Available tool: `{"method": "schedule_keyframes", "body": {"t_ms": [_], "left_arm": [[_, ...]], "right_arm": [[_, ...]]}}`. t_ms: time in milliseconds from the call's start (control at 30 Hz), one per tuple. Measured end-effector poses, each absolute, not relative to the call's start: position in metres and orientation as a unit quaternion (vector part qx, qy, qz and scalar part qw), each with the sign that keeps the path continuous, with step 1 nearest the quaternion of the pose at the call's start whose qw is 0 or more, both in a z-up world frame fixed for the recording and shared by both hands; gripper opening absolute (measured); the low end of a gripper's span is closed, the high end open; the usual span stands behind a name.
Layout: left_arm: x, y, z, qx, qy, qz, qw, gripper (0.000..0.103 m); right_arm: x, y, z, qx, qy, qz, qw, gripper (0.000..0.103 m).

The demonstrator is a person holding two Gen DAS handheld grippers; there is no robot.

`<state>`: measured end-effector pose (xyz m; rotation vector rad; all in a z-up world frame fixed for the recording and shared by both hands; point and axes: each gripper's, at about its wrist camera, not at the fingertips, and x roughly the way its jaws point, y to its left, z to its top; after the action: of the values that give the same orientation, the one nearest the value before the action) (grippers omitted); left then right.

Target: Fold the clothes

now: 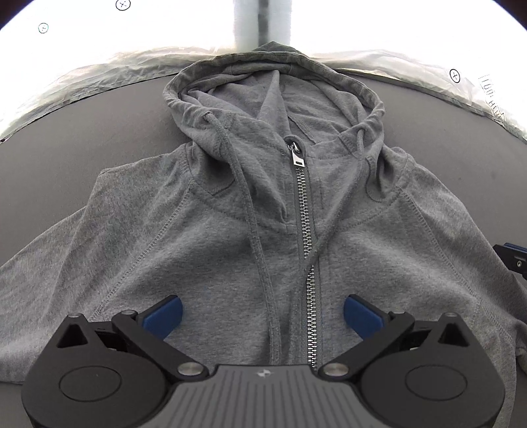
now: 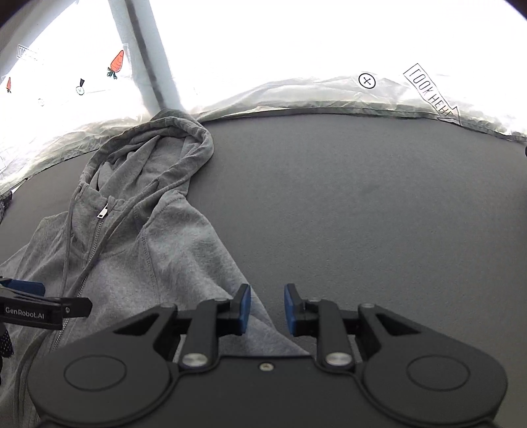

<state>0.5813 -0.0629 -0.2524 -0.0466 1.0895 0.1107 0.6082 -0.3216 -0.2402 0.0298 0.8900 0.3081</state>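
A grey zip-up hoodie (image 1: 214, 237) lies flat, front up, on a dark grey table (image 2: 362, 214), with its hood (image 1: 263, 98) at the far side. Its metal zipper (image 1: 304, 214) is closed up to the neck, and two drawstrings trail down the chest. My left gripper (image 1: 262, 317) hovers over the chest, open wide, its blue pads on either side of the zipper and holding nothing. My right gripper (image 2: 267, 309) stands over the hoodie's (image 2: 158, 250) right edge with a narrow gap between its pads. The fabric edge passes under that gap without being pinched. The right gripper's tip (image 1: 513, 258) shows at the left wrist view's edge.
A pale crinkled sheet (image 2: 296, 95) with printed marks runs along the table's far edge, and a light post (image 1: 260, 23) rises behind the hood. To the right of the hoodie lies bare dark tabletop. One finger of the left gripper (image 2: 33, 303) reaches into the right wrist view.
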Motion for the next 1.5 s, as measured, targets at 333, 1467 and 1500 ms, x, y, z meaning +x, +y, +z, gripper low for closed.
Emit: {"method": "schedule_keyframes", "body": {"t_ms": [333, 1467, 1500], "left_arm": [[0.579, -0.062, -0.250, -0.019, 0.515, 0.048, 0.856, 0.103], [0.574, -0.063, -0.252, -0.018, 0.494, 0.051, 0.868, 0.103], [0.574, -0.063, -0.251, -0.019, 0.495, 0.050, 0.867, 0.103]], "right_arm": [[0.609, -0.302, -0.245, -0.048, 0.432, 0.186, 0.881, 0.004], [0.448, -0.533, -0.265, -0.039, 0.375, -0.278, 0.884, 0.016], [0.438, -0.550, -0.265, -0.032, 0.372, -0.303, 0.877, 0.021]]}}
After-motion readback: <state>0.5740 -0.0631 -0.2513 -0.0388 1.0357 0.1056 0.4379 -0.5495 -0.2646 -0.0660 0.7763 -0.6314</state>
